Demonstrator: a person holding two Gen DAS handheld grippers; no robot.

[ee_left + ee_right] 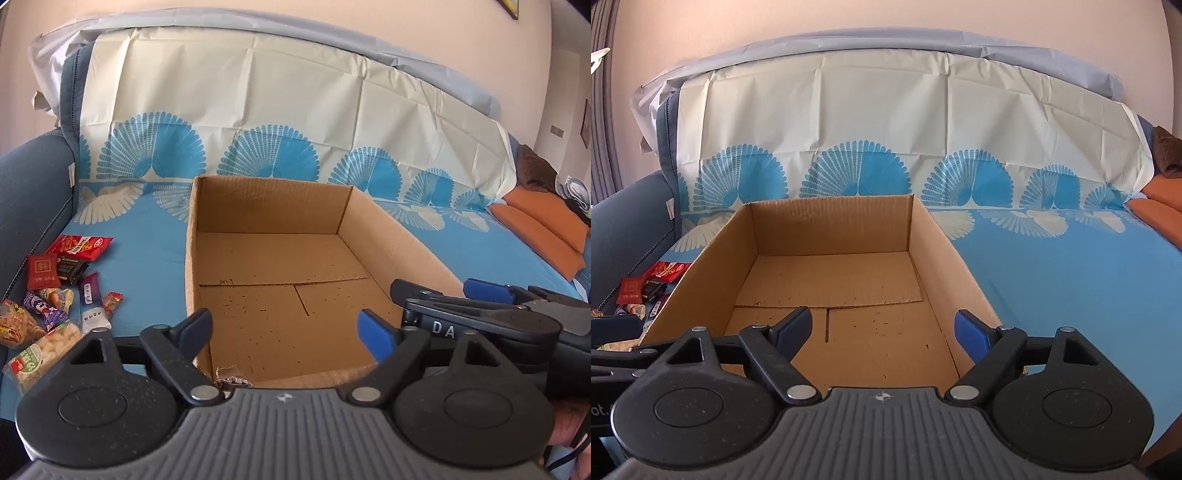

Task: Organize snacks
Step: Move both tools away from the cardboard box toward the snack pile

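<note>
- Snacks (55, 295) lie in a loose pile on the blue patterned cloth (147, 251), to the left of the cardboard box (266, 258) and outside it; none are inside the box.
- Nearest in the pile, in the left wrist view, is a clear bag of pale puffed pieces (40, 350), with an orange-brown packet (14, 325) just beside it at the frame edge.
- Left gripper (284, 332) hovers over the near rim of the box, its blue-padded fingers spread wide and holding nothing.
- Right gripper (882, 330) hangs over the near right part of the box, its fingers also spread wide with nothing between them; it shows in the left wrist view too, to the right of the left gripper.
- Box sits upright with its top open, and its brown floor shows flap seams and small dark specks.
- Mid pile holds a purple wrapper (44, 310) and a tall white and purple stick pack (92, 302).
- Farther back lie a dark red square sachet (42, 271), a black bar (72, 267) touching it, and a red packet (83, 247) at the far end.
- Behind everything, the cloth runs up over a sofa back (240, 88), cream above with blue fan shapes.
- Orange cushions (546, 232) lie far right, well apart from the box.
</note>
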